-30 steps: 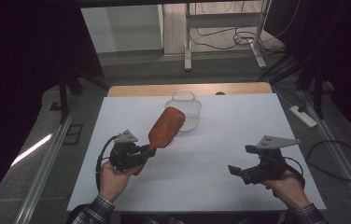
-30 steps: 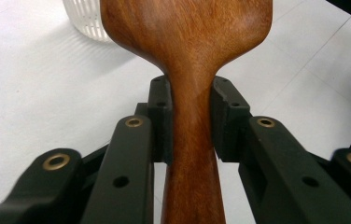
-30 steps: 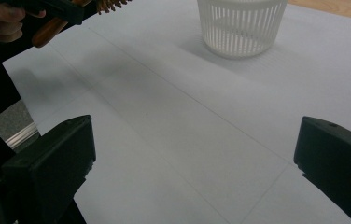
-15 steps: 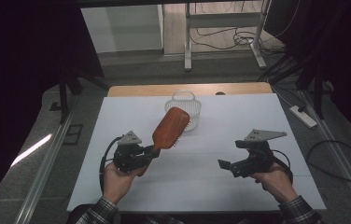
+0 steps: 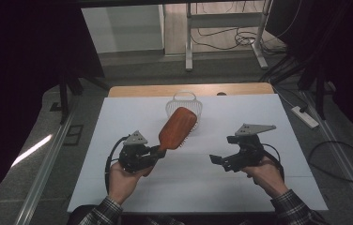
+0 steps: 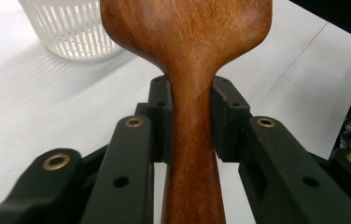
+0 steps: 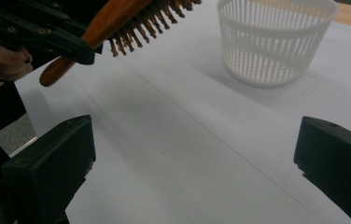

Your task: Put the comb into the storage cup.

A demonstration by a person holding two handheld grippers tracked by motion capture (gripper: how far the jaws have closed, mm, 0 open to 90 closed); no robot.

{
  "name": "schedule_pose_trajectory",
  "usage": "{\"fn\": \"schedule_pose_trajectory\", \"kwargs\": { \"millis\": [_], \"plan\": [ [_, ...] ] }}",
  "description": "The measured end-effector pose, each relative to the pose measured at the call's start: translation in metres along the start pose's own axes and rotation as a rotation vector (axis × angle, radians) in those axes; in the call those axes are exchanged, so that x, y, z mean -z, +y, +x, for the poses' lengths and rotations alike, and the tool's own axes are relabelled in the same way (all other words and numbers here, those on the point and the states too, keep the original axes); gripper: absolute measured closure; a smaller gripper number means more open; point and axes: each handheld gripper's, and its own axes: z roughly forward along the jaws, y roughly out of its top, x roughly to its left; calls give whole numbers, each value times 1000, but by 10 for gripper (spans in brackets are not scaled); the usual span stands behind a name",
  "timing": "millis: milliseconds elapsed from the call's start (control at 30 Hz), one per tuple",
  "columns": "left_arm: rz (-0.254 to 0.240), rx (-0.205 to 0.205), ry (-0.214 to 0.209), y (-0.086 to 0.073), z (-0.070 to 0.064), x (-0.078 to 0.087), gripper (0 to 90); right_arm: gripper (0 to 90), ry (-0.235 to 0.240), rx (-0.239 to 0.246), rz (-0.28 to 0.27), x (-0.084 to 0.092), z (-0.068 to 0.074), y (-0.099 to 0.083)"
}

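Note:
A wooden hairbrush hangs over the white table, its head pointing up and away in front of a white slatted basket. My left gripper is shut on the brush's handle; in the left gripper view the pads clamp the narrow neck of the hairbrush, with the basket behind. My right gripper is right of centre, open, nothing between its jaws. The right gripper view looks across the sheet at the bristled hairbrush, the left gripper and the basket.
A white sheet covers the table; a strip of bare wood shows along the far edge. A power strip and cables lie on the floor at the right. Metal desk legs stand beyond the table.
My right gripper has moved left toward the table's middle, still open. The left gripper and the brush have shifted slightly right, the brush head now overlapping the basket.

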Motion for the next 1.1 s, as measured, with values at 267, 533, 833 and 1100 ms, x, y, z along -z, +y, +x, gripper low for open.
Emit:
{"fn": "schedule_pose_trajectory", "kwargs": {
  "millis": [267, 533, 833, 1100],
  "plan": [
    [5, -13, -10, 1, -6, -6, 721, 0, 14, 20, 7, -12, 5, 10],
    [-6, -22, -29, 3, -10, -10, 721, 0, 27, 4, 4, -21, 6, 16],
    [-9, -32, -45, 4, -15, -15, 721, 0, 36, -24, 1, -27, 5, 23],
    [-20, -36, -49, 5, -19, -17, 720, 0, 43, -62, 3, -35, 6, 32]
  ]
}}
